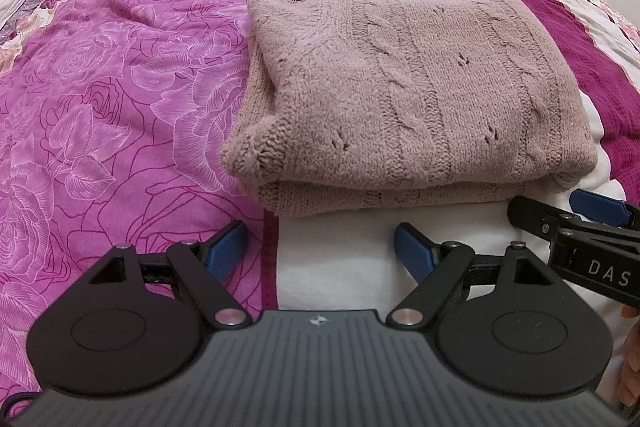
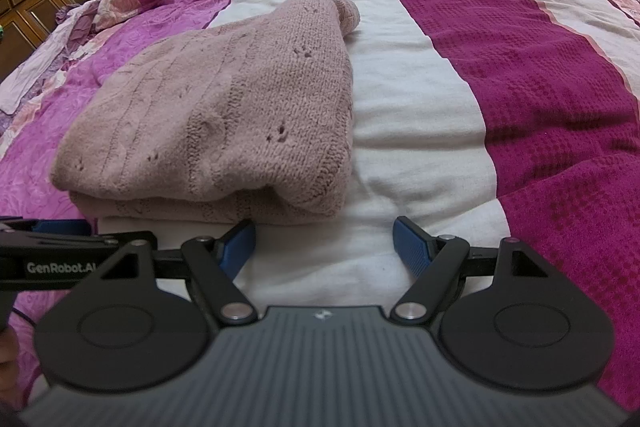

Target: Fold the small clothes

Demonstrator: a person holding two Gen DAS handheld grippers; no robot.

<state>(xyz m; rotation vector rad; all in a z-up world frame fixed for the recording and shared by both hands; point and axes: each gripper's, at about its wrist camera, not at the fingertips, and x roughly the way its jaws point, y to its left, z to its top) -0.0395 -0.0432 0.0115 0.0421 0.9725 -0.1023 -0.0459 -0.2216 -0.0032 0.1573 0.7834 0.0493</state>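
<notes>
You had the pink knit sweater (image 1: pixel 404 95) folded into a thick, squarish bundle, layers stacked, and it lay on the white stripe of the bedspread (image 2: pixel 420 155), overlapping the floral pink stripe and close to the bed's near edge. As far as the views showed, the folding looked done, or very nearly; at most a tidy-up seemed left. Your left gripper (image 1: pixel 322 247) hovered just short of the bundle's near edge, jaws released and wide, nothing between them. Your right gripper (image 2: pixel 324 241) sat the same way, spread and empty, off the bundle's near right corner. The sleeves were tucked out of sight, so I couldn't judge the inner folds. The bed's near edge itself was hidden behind the gripper bodies.
</notes>
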